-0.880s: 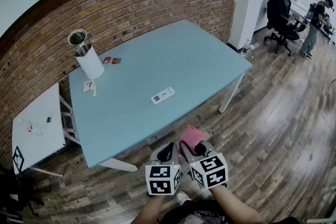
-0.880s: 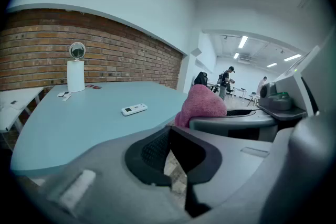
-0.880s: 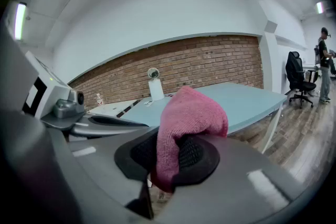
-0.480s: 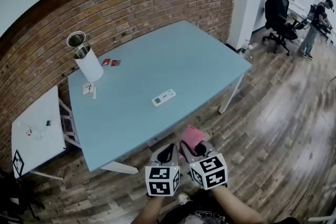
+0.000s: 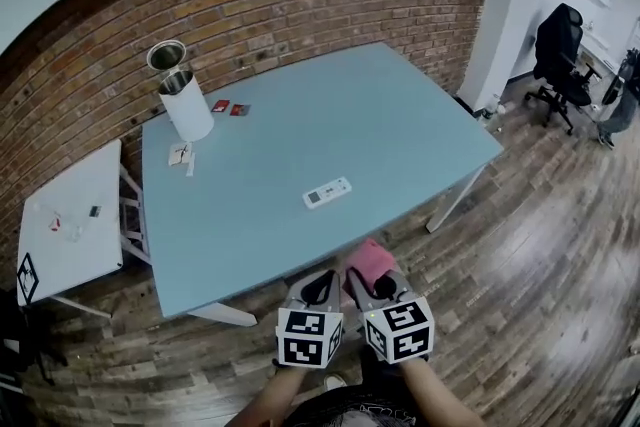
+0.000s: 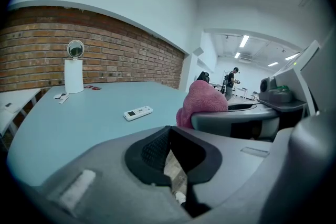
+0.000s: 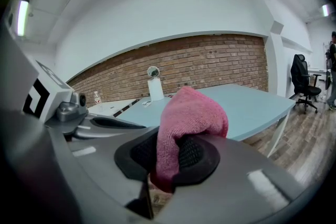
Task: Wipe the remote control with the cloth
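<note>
Counter (image 5: 420, 130) is seen shifted slightly rightward since the earlier frame. One remote control (image 5: 327, 192) is noted mid-counter, beyond both grippers. Left gripper (image 5: 319, 289): jaws closed, empty. Right gripper (image 5: 378, 286): jaws clamped on one pink cloth (image 5: 366, 259).

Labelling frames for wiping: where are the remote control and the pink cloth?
remote control (image 5: 327, 193), head view, middle of its body.
pink cloth (image 7: 190, 113), right gripper view, bunched top fold.

remote control (image 5: 327, 192) buttons too small to read, red items (image 5: 229, 107) unidentifiable
</note>
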`<state>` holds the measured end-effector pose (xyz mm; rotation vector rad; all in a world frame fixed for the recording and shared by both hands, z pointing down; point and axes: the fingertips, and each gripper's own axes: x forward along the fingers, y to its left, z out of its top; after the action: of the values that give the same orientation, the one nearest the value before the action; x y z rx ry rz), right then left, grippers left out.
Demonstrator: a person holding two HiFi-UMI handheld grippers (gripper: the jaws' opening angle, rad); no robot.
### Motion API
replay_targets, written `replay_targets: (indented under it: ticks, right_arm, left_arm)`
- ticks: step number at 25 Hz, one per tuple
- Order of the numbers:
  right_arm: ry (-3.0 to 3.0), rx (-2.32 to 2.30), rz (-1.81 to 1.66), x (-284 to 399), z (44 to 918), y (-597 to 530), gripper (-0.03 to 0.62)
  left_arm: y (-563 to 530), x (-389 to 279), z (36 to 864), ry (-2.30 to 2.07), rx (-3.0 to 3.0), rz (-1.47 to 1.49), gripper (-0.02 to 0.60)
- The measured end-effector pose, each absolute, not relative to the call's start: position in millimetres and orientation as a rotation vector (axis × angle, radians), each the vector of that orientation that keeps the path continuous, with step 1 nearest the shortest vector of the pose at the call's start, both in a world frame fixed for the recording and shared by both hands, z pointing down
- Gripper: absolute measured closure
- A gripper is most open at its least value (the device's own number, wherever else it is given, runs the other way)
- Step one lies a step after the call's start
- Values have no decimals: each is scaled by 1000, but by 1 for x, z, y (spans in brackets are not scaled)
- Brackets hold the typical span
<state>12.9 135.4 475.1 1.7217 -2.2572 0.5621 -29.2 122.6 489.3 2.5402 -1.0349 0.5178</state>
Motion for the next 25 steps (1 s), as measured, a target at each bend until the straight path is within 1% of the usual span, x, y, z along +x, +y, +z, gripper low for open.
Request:
replay_targets:
  ticks: [8,18,19,20,24,25]
  right_arm:
    - [-2305,1615,540,38,478,83,533]
    - [-2382,1485,626,73,489,30,533]
    - [-2390,1472,632,77,490,25,533]
    - [-2398,1459,640,81,492,20,533]
    - [-2439,1392,679,92,494,1,533]
    - [-2454,1369,686,93,494,-3,533]
  left_arm:
    - [68,-1,497,-1084,2519,542,583]
    - [8,25,521,-1168,2510,747,581]
    - [2,27,525,-1165,2517,780,578]
    - [-3,29,530,-1162,2525,813,536]
    - [-21,32,542,-1157,2550,962,529]
    - [-24,32,544,-1148,2558,1004,519]
